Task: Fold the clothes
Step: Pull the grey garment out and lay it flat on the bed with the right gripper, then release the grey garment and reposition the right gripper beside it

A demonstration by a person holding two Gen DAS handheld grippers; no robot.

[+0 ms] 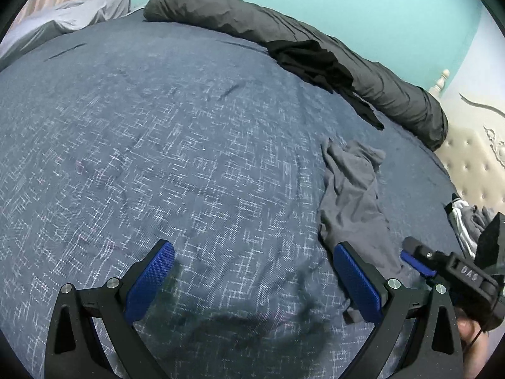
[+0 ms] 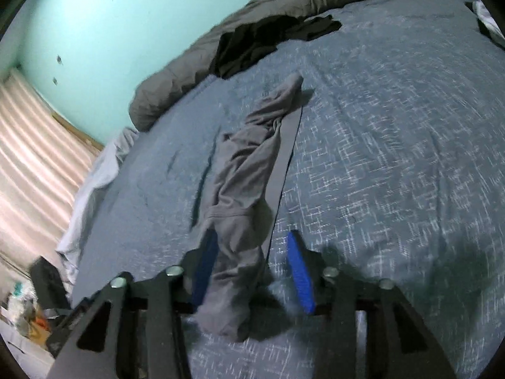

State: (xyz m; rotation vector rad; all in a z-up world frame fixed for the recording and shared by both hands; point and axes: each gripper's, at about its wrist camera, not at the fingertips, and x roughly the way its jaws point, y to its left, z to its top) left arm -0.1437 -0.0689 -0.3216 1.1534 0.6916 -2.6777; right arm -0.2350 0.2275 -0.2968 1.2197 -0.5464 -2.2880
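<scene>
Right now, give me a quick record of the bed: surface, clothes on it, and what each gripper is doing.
surface: blue patterned bedspread
garment in work: grey garment, bunched lengthwise, unfolded
other clothes: black garment against the dark grey rolled duvet; small pile of clothes at the bed's edge
left gripper: open, nothing between the jaws, over bare bedspread
right gripper: jaws apart, grey garment's near end lying between them, not pinched
</scene>
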